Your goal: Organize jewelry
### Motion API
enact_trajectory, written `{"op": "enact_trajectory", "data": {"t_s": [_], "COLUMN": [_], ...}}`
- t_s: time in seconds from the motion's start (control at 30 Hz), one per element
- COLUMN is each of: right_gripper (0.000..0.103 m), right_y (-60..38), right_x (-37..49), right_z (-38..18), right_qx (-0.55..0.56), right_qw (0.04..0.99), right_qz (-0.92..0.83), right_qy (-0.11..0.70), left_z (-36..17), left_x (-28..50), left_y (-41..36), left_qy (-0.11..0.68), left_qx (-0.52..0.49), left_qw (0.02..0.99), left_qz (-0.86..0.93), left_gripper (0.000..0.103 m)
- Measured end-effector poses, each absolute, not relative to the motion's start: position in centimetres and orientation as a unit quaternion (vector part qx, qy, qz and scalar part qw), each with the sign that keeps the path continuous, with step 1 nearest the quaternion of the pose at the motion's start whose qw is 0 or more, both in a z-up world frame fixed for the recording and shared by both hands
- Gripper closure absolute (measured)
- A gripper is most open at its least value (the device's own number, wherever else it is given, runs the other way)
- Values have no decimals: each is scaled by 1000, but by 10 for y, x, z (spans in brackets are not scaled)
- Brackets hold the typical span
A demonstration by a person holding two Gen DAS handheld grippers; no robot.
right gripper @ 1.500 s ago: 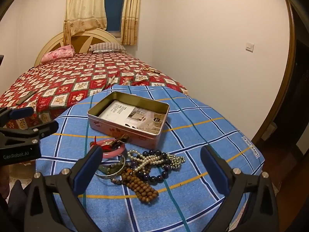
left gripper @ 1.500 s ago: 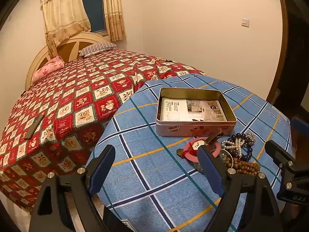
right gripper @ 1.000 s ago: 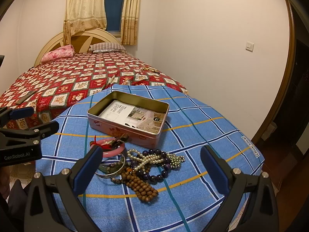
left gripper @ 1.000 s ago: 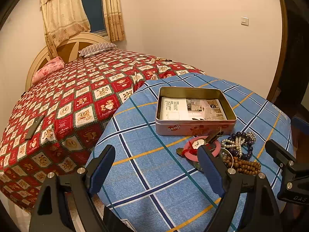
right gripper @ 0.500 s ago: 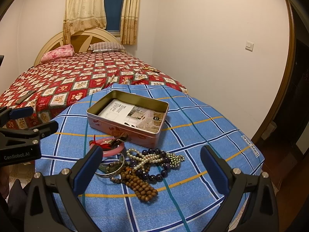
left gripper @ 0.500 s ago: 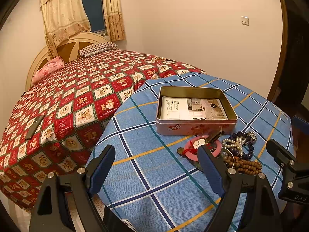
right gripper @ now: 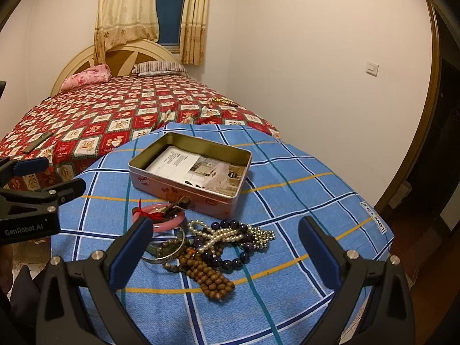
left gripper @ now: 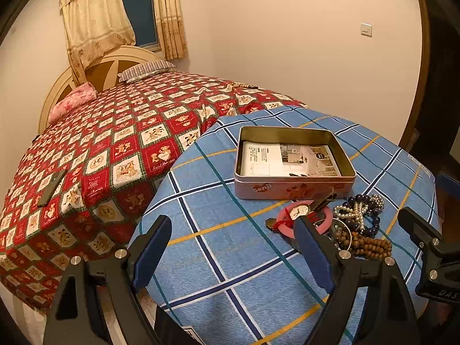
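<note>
An open pink tin box (left gripper: pixel 293 187) (right gripper: pixel 172 187) with a printed card inside stands on the round table under a blue checked cloth (left gripper: pixel 218 201) (right gripper: pixel 302 189). In front of it lies a jewelry pile: a pink bangle (left gripper: pixel 325 215) (right gripper: pixel 169 221), a wristwatch (left gripper: pixel 300 209), a pearl string (left gripper: pixel 358 210) (right gripper: pixel 221 234), dark blue beads (left gripper: pixel 371 230) (right gripper: pixel 230 261), brown wooden beads (left gripper: pixel 371 245) (right gripper: pixel 210 279) and a metal bangle (right gripper: pixel 169 254). My left gripper (left gripper: pixel 233 251) is open above the table, left of the pile. My right gripper (right gripper: pixel 224 251) is open, just short of the pile.
A bed with a red patterned cover (left gripper: pixel 115 143) (right gripper: pixel 115 115) stands behind and left of the table. A dark phone (left gripper: pixel 51 188) lies on it. A wall (right gripper: pixel 316 57) and a dark doorway (right gripper: pixel 442 143) are to the right.
Both views drift slightly; the tin and pile sit marginally closer. Both grippers stay open and nothing has been taken hold of.
</note>
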State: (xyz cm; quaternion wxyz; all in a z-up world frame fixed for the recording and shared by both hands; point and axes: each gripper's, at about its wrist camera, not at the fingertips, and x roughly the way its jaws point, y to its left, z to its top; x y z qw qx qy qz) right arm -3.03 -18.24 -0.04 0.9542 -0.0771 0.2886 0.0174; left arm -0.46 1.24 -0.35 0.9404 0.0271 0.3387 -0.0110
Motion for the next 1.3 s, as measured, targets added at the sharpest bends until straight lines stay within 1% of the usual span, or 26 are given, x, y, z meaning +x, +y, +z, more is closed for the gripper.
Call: {"op": "enact_trajectory", "data": {"t_s": [0.33, 0.47, 0.5, 0.57, 0.67, 0.77, 0.83, 1.03, 1.07, 1.3], "right_gripper": [1, 1, 2, 8, 13, 15, 15, 15, 15, 16], "right_y": [-184, -190, -192, -196, -203, -206, -208, -218, -220, -229], "right_x": [-31, -26, -25, -23, -19, -17, -18, -17, -17, -4], "right_z": [-6, -13, -16, -23, -35, -39, -41, -44, -44, -48], "right_qx": [-76, -70, -68, -65, -57, -54, -51, -41, -39, -41], "right_qw": [952, 950, 949, 946, 939, 937, 936, 936, 936, 935], "right_qz": [17, 15, 15, 11, 10, 11, 13, 5, 2, -7], "right_qy": [295, 305, 309, 319, 338, 346, 349, 350, 350, 352], "left_z": [-14, -31, -35, -41, -44, -42, -40, -47, -46, -55], "left_x": [2, 13, 14, 19, 23, 28, 31, 47, 49, 71], "left_y": [12, 15, 15, 12, 2, -13, -25, -61, -65, -86], "left_qy": [348, 390, 398, 406, 382, 367, 366, 372, 366, 371], "left_qx": [24, 9, 5, 0, 16, 26, 34, 103, 91, 98], "left_qw": [937, 921, 917, 914, 923, 928, 928, 919, 922, 918], "left_qz": [-11, -13, -15, -22, -36, -54, -66, -80, -88, -97], "left_gripper": [16, 16, 16, 16, 16, 16, 16, 16, 16, 16]}}
